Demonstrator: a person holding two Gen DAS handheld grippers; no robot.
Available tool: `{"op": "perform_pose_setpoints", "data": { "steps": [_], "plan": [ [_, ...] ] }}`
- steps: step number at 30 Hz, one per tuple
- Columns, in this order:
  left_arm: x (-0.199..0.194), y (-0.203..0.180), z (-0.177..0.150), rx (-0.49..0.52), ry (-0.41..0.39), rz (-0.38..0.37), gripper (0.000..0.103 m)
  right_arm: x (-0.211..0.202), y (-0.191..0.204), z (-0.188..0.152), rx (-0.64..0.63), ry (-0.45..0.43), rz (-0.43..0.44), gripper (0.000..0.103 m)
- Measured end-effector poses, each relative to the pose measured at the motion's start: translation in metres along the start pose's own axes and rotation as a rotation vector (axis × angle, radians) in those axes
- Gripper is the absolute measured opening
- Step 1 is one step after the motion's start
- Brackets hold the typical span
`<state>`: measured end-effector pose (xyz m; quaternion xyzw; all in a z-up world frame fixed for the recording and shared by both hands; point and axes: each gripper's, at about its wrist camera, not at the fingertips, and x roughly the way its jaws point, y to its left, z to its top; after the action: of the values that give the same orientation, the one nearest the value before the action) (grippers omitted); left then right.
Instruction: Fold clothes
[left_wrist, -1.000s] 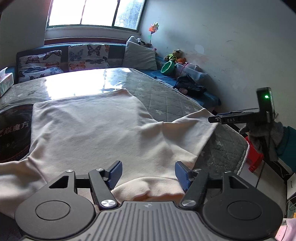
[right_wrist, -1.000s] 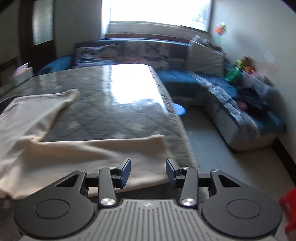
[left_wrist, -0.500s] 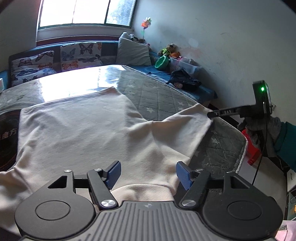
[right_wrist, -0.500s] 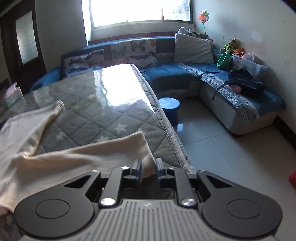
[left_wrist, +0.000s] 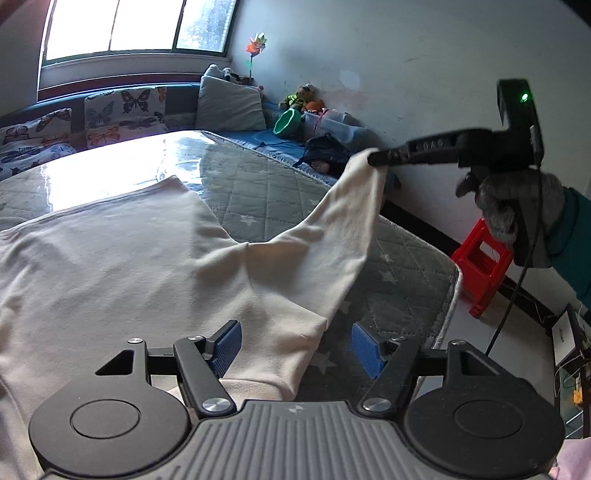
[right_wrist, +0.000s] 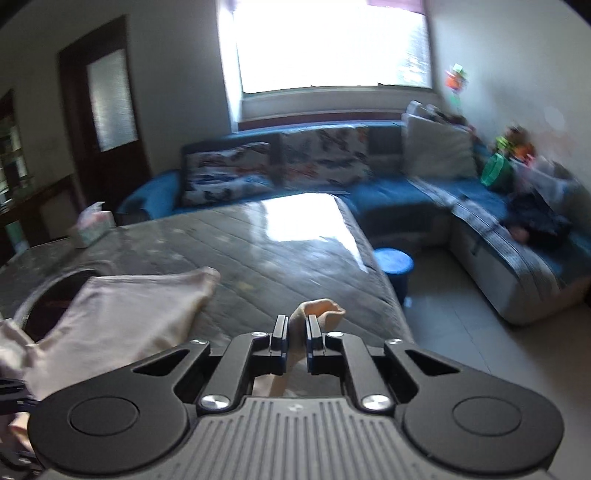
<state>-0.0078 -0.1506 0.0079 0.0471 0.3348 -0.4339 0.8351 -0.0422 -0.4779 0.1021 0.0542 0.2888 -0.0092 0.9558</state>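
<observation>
No writing is legible; markings on the right gripper arm are too small to read. That gripper, at upper right of the left wrist view, is clamped on the sleeve end of the cream garment, lifting it off the quilted mattress. A gloved hand holds it. The left gripper stands wide above the garment's near edge, gripping nothing. The right wrist view is motion-blurred.

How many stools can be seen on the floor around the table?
2. A red stool stands on the floor beside the table's right edge, near the wall. A blue stool stands by the table's far right corner, before the sofa. Others may be hidden.
</observation>
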Motion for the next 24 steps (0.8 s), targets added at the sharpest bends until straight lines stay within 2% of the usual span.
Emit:
{"op": "perform_pose_setpoints", "data": {
  "steps": [10,19,24],
  "plan": [
    [-0.039,0.034,-0.013,-0.099,-0.078,0.089,0.071,-0.006,0.099,0.037,-0.195,-0.037,0.197,0.008],
    [-0.062,0.058,-0.032,-0.185,-0.114,0.148,0.071,0.019,0.192,0.034,-0.342,0.012,0.395,0.008],
    [-0.072,0.068,-0.041,-0.224,-0.126,0.171,0.072,0.039,0.23,0.019,-0.39,0.08,0.466,0.008]
  ]
}}
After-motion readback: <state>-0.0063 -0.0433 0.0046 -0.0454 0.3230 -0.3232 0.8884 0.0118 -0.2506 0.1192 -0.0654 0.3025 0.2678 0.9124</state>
